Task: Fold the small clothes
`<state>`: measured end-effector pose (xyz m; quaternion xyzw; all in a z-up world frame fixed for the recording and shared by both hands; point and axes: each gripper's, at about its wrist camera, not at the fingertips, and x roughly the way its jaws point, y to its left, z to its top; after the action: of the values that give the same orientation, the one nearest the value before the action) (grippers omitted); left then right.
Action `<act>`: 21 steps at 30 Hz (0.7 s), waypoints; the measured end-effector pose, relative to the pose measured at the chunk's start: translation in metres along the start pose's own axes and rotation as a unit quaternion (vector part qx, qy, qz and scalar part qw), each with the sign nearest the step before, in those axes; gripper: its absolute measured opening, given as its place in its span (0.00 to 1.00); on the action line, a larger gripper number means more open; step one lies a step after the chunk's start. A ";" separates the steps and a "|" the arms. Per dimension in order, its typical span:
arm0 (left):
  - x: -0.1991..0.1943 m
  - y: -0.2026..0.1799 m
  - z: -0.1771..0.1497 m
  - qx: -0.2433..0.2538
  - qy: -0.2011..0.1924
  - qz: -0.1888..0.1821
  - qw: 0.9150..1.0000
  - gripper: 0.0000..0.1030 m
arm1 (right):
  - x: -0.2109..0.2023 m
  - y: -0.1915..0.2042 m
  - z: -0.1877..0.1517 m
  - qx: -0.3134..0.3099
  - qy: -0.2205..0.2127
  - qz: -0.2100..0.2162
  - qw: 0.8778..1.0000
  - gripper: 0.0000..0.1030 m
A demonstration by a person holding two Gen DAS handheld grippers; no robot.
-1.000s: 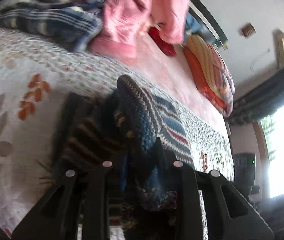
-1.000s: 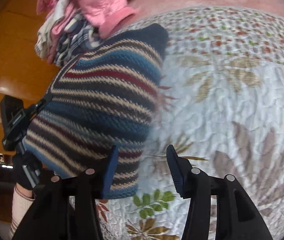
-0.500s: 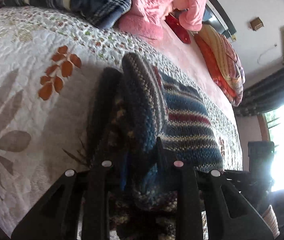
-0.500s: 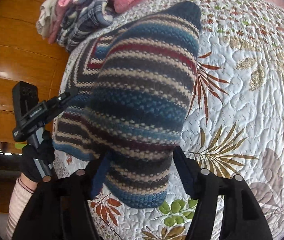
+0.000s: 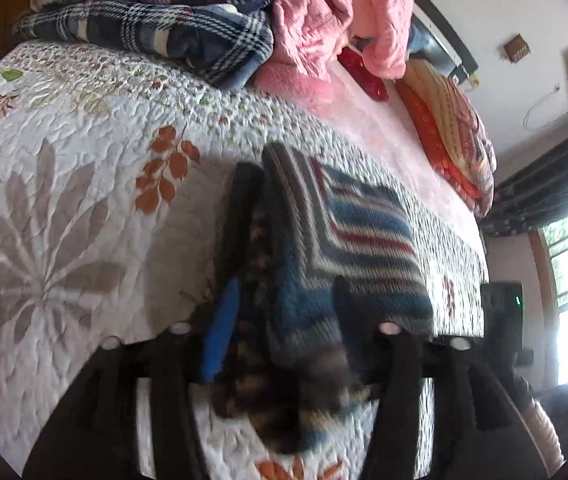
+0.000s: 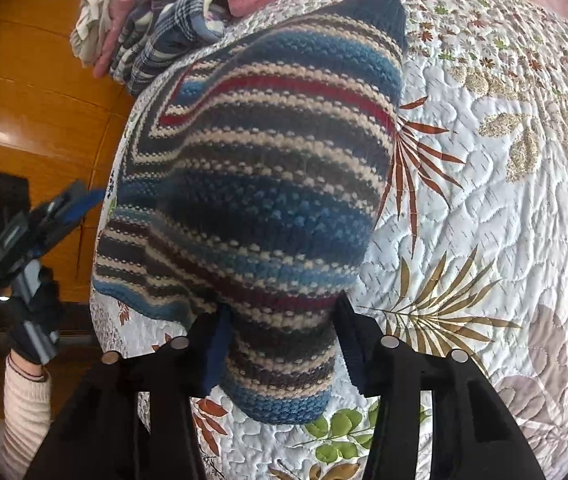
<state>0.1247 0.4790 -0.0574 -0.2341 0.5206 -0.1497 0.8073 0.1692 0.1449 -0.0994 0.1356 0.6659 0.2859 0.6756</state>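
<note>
Striped knit garment (image 6: 267, 184) lies folded, seemingly doubled, on the quilt (image 6: 484, 200).

Left gripper (image 5: 279, 316): black plastic fingers, blue pad on the inner face of the left finger (image 5: 219, 336), round silver screw heads along the finger bases and outer brackets. Right gripper (image 6: 281, 344): same black build, dark blue ribbed pads (image 6: 217, 352), four silver screws in a row. In the right wrist view the left unit shows a black body with blue tips, a black glove (image 6: 37, 320) on the hand, a cream ribbed knit sleeve (image 6: 25, 412) with a thin dark band at the wrist
</note>
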 end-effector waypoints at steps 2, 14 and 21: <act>0.006 -0.012 -0.015 0.019 0.036 0.017 0.999 0.67 | 0.001 0.000 0.001 0.003 0.002 0.004 1.000 0.51; 0.036 0.000 -0.039 -0.014 0.099 0.026 0.995 0.14 | 0.000 0.000 -0.001 0.000 0.002 0.004 1.000 0.53; 0.008 0.021 -0.021 -0.012 0.069 0.012 0.997 0.12 | 0.003 0.009 -0.002 -0.004 0.004 0.013 1.000 0.57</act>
<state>0.1087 0.4883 -0.0822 -0.2267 0.5794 -0.1494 0.7685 0.1649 0.1532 -0.0968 0.1402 0.6657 0.2984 0.6694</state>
